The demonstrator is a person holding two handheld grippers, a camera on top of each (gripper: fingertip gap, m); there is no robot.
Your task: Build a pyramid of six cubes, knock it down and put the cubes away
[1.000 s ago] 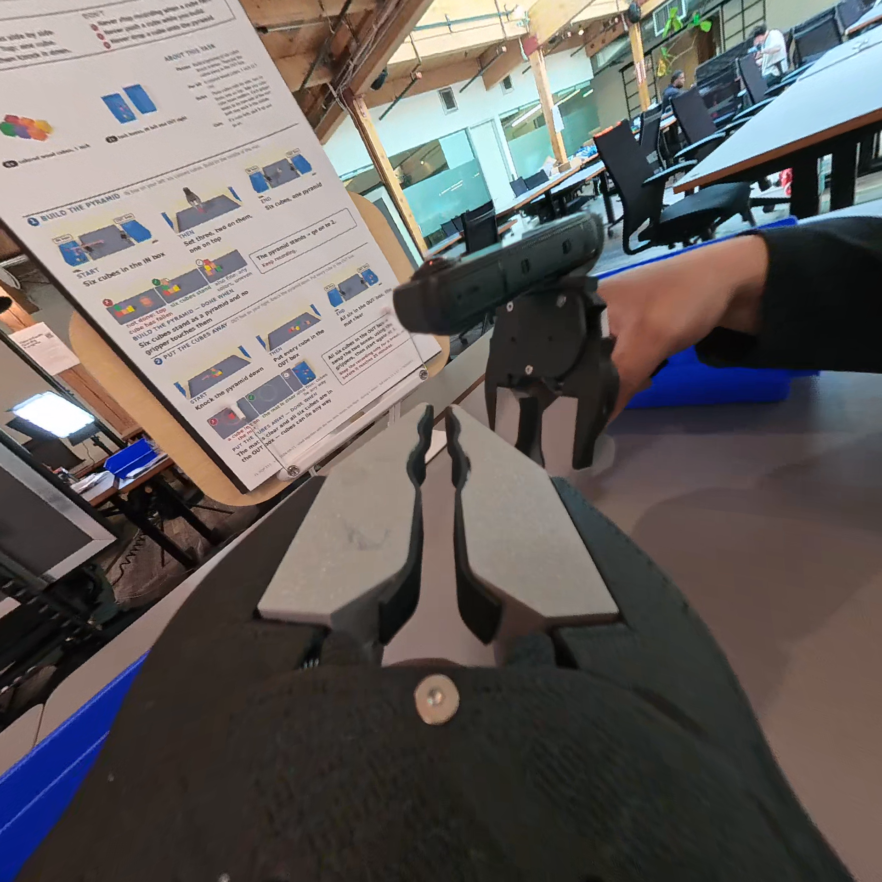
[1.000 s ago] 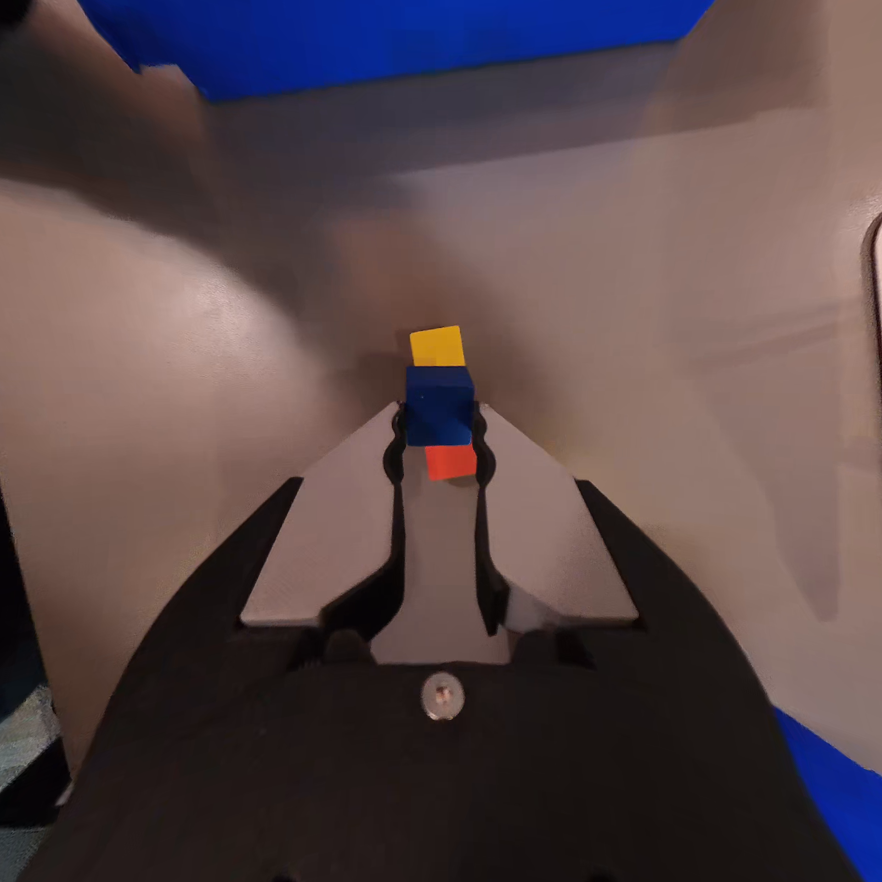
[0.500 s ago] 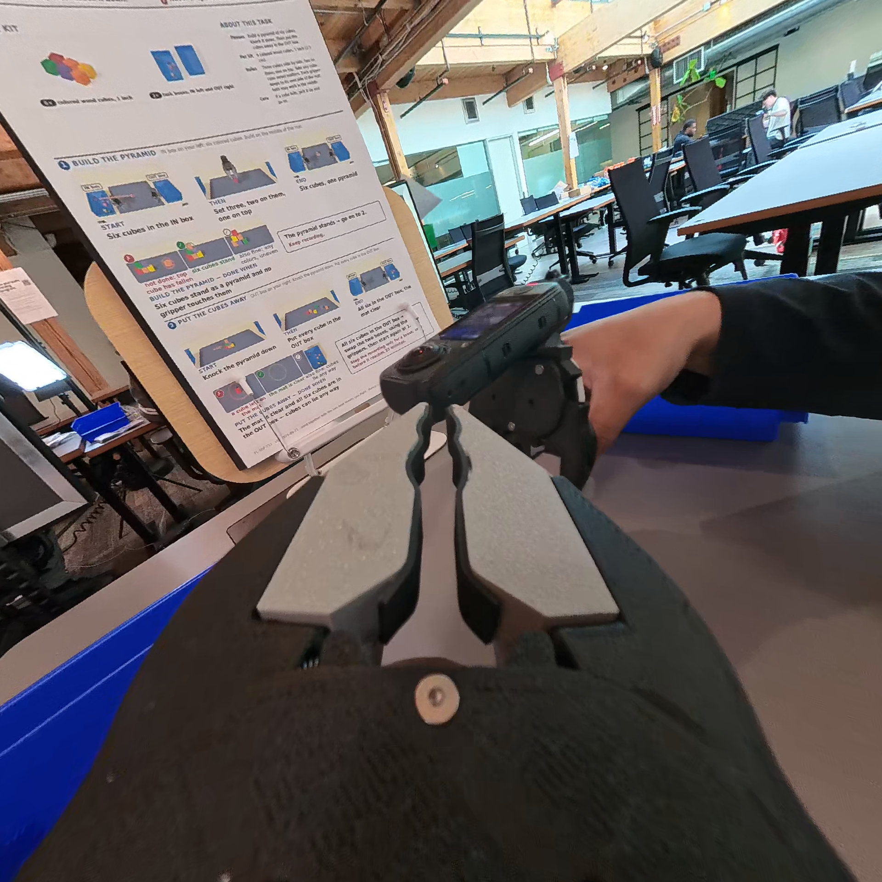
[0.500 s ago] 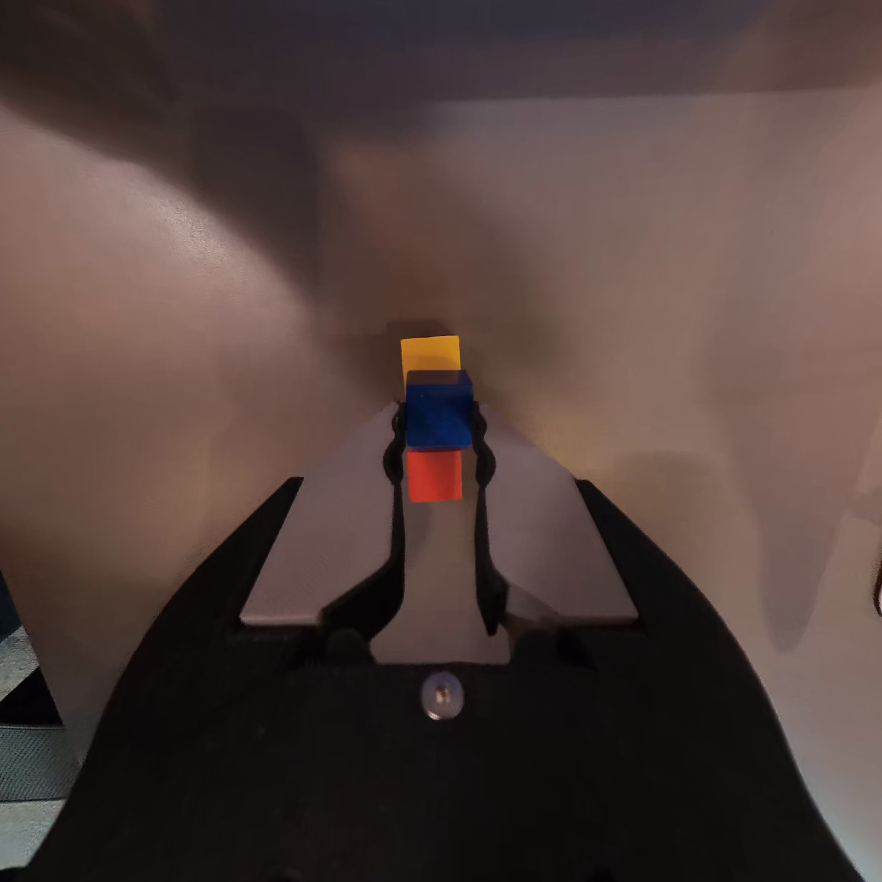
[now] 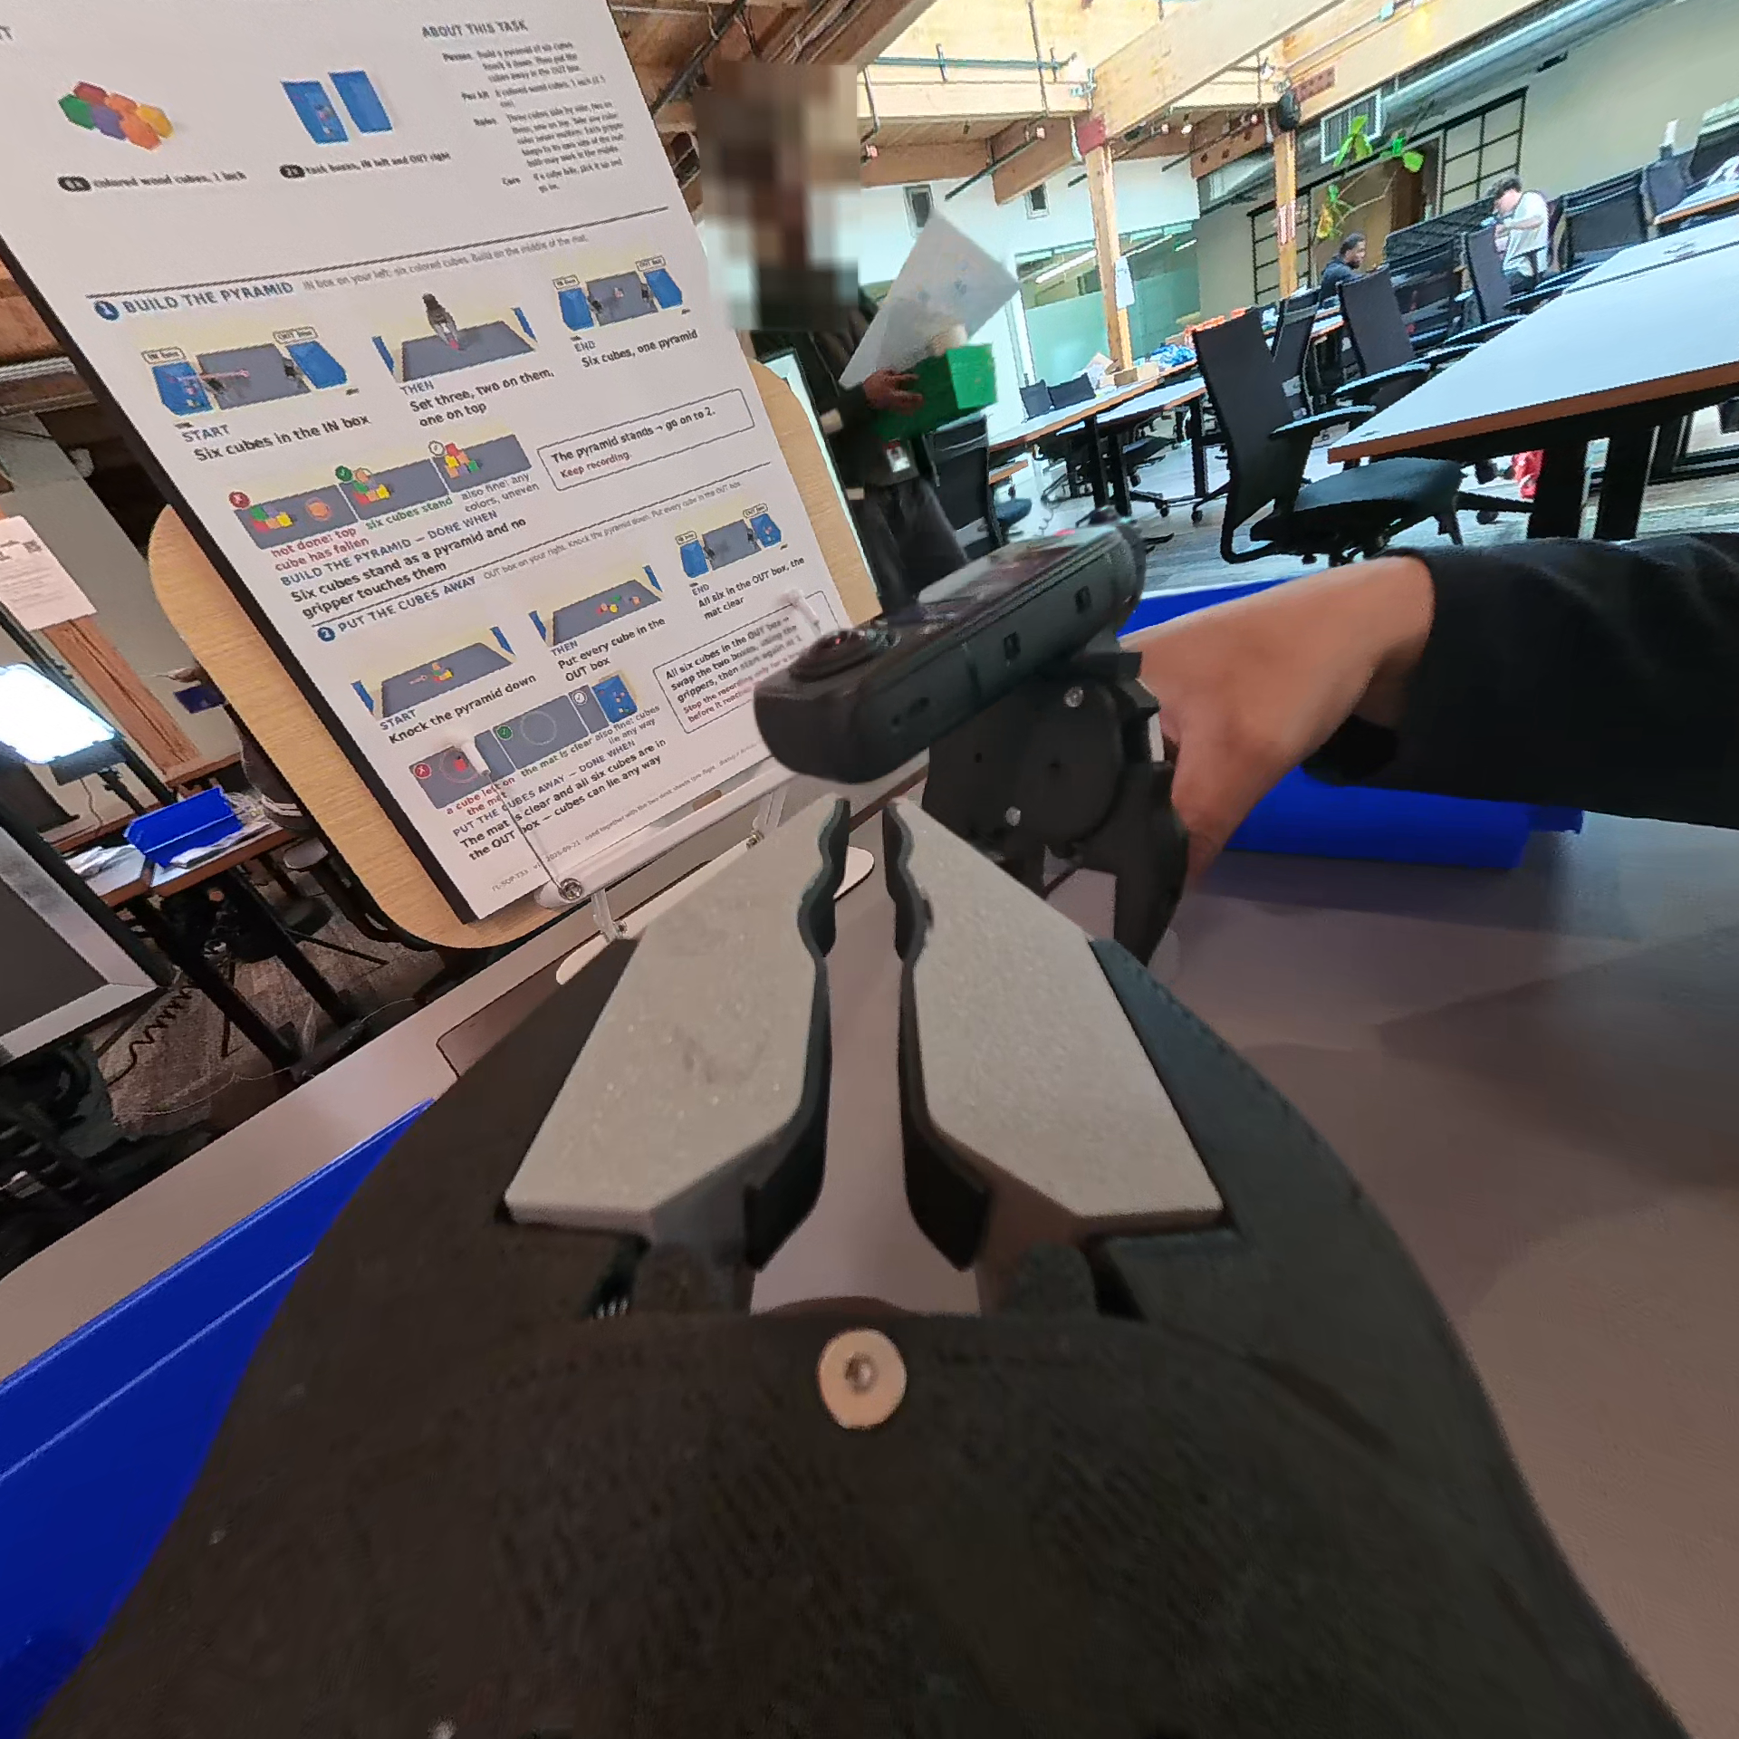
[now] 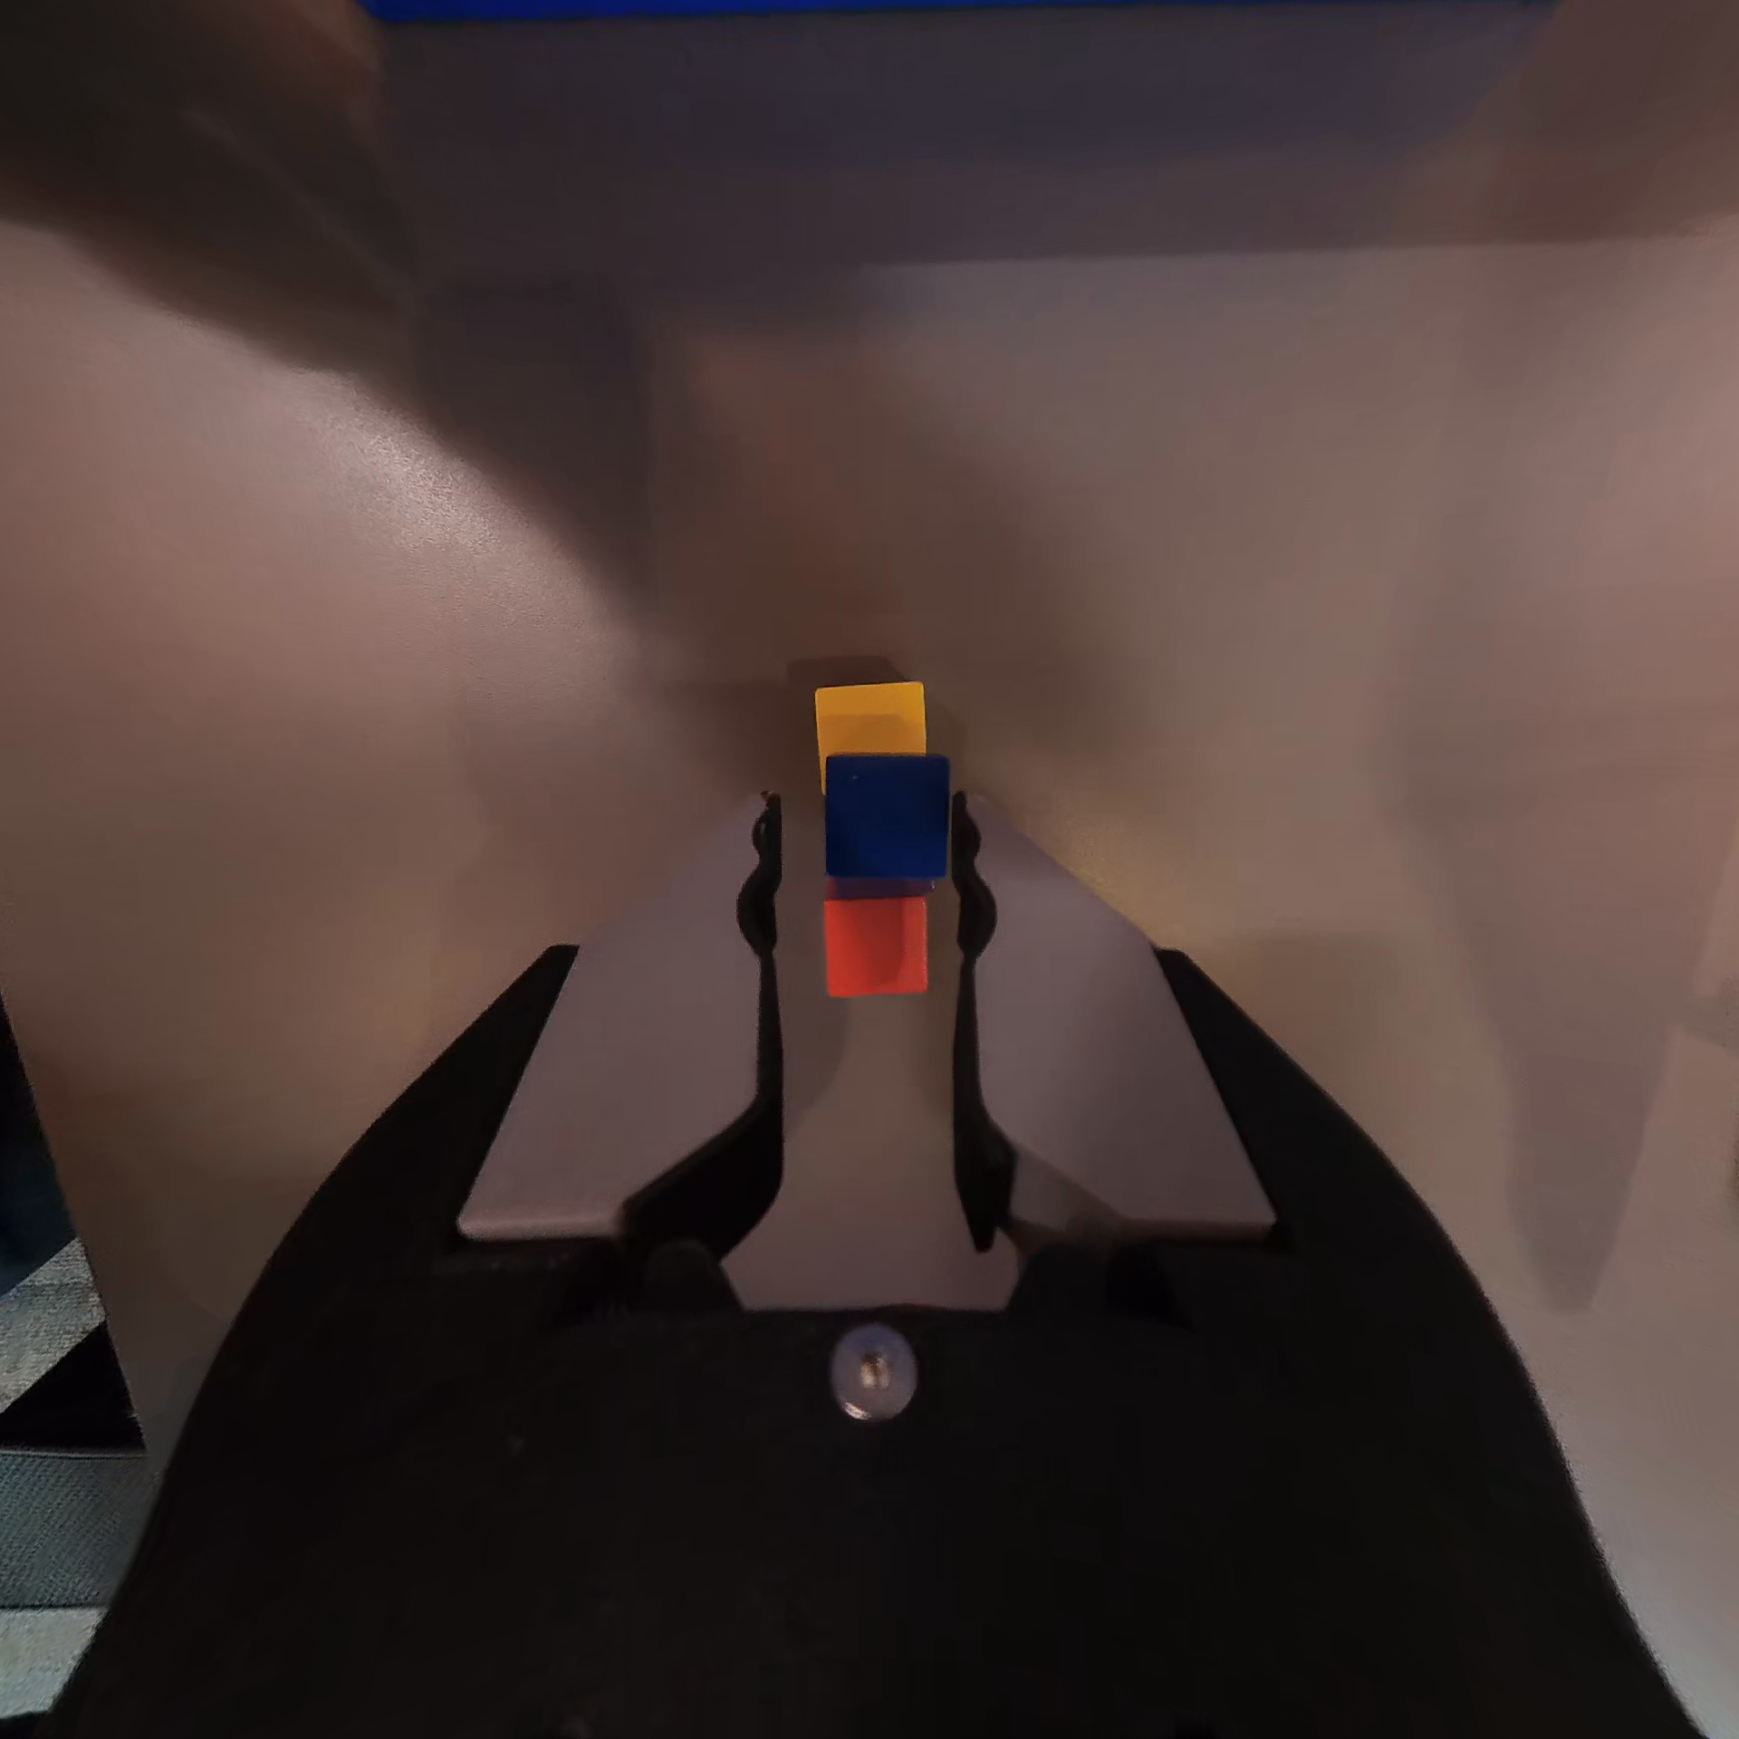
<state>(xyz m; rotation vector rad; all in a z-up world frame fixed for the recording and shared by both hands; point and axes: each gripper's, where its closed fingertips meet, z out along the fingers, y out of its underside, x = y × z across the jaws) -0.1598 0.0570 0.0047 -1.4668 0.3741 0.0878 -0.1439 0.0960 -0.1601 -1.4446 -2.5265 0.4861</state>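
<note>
In the right wrist view I look down on a blue cube (image 6: pixel 886 814) between the fingertips of my right gripper (image 6: pixel 864 847). The jaws stand slightly apart from it, with a clear gap on the left side. The blue cube sits in line with a yellow cube (image 6: pixel 868 717) beyond it and a red cube (image 6: pixel 875 946) nearer me. A purple sliver (image 6: pixel 880 886) shows under its near edge. My left gripper (image 5: pixel 861 847) is shut and empty, held above the grey table (image 5: pixel 1411 1082). In the left wrist view the right gripper (image 5: pixel 1092 903) points down at the table, and the cubes are hidden there.
An instruction board (image 5: pixel 376 470) stands at the table's far edge. One blue box (image 5: pixel 141 1393) is at my lower left, another (image 5: pixel 1393 828) lies behind the hand (image 5: pixel 1270 696) holding the right gripper. A person with a green box (image 5: pixel 941 381) stands behind the board. My right fingertips sit around 15 centimetres from my left ones.
The right gripper came down over the yellow and red cubes with the blue cube, then its jaws parted from the cube. The left gripper stayed shut and shifted its view slightly.
</note>
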